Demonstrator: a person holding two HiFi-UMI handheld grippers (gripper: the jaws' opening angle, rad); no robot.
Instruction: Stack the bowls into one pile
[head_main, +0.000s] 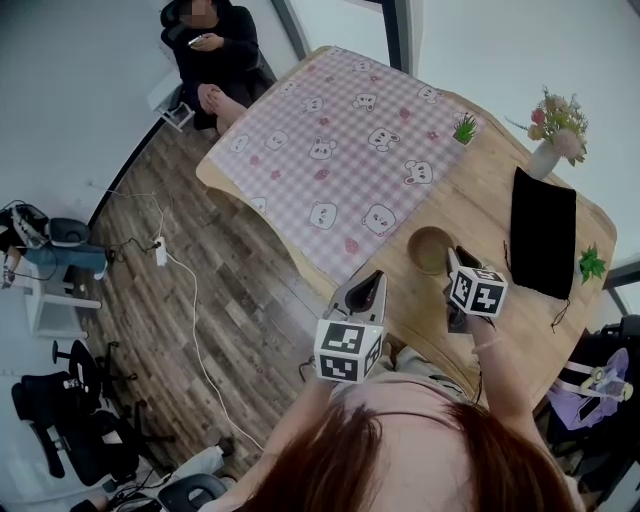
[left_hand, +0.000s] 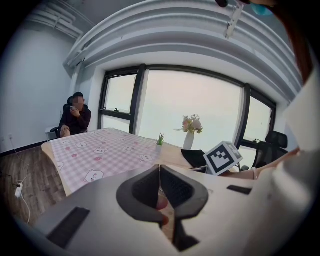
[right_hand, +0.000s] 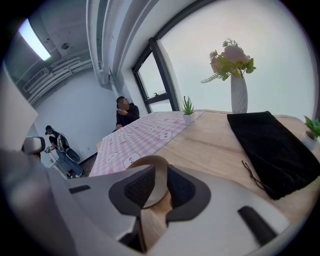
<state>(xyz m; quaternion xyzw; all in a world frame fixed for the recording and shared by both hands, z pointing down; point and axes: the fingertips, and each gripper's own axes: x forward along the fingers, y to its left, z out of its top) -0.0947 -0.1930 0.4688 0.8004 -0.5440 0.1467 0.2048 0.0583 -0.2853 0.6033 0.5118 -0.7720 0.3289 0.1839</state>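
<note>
The bowl sits on the bare table. It looks light, stiff and maybe a bit slick, so I'd pinch the near rim, though I honestly can't tell if it's one bowl or a few nested. The right gripper tilts down at it with its jaws apart and the rim loose between them. The left gripper hangs beside it, closed on nothing.

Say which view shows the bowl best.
Head view: the whole bowl shows from above on the table. The right gripper view shows only part of it between the parted jaws of the right tool. The left gripper view shows none.
</note>
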